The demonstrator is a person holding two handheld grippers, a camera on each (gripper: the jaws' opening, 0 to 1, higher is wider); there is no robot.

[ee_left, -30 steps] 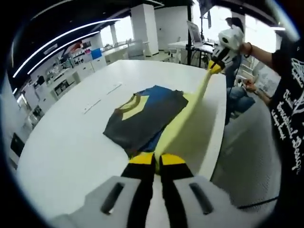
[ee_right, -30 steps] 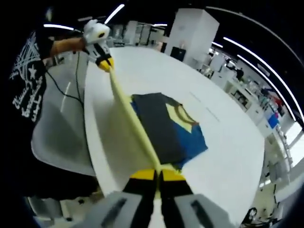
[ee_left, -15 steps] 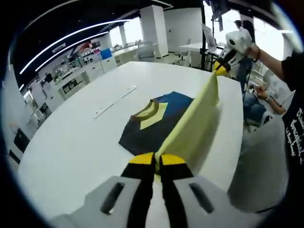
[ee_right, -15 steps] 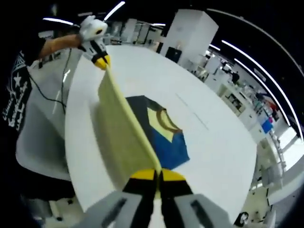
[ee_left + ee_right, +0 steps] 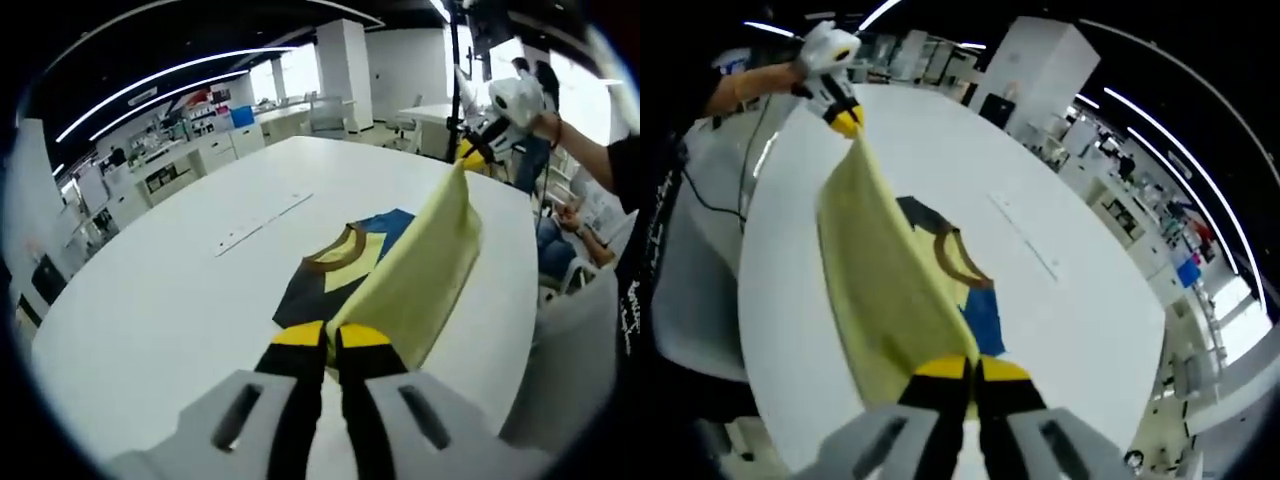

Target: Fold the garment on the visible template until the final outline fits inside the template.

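**Yellow flap held taut between both grippers, above the folded body of the garment**

The left gripper (image 5: 327,338) has its jaws closed on one corner of a pale yellow flap (image 5: 420,270) of the garment (image 5: 335,270). The right gripper (image 5: 968,368) is closed on the opposite corner of the same flap, so the held edge runs as a straight line from one gripper to the other. In the left gripper view the right gripper shows at the far end of that edge, up and to the right; in the right gripper view the left gripper (image 5: 843,122) shows at the far end, up and to the left.

The rest of the garment, dark with a blue patch and a yellow V at a brown collar, lies flat on the white table (image 5: 150,300). It sits below the lifted flap and to its far side, away from the person. The flap hangs from the held edge down toward the table edge nearest the person, and its lower part appears joined to the flat part of the garment.

The held edge seems to run roughly parallel to the long axis of the flat part. Judging from this, the coming move is to carry both corners together across and away from the person, then lay the flap down over the dark body. Both grippers are about equally near the flat part, so neither should lead. I cannot make out a template outline on the table.
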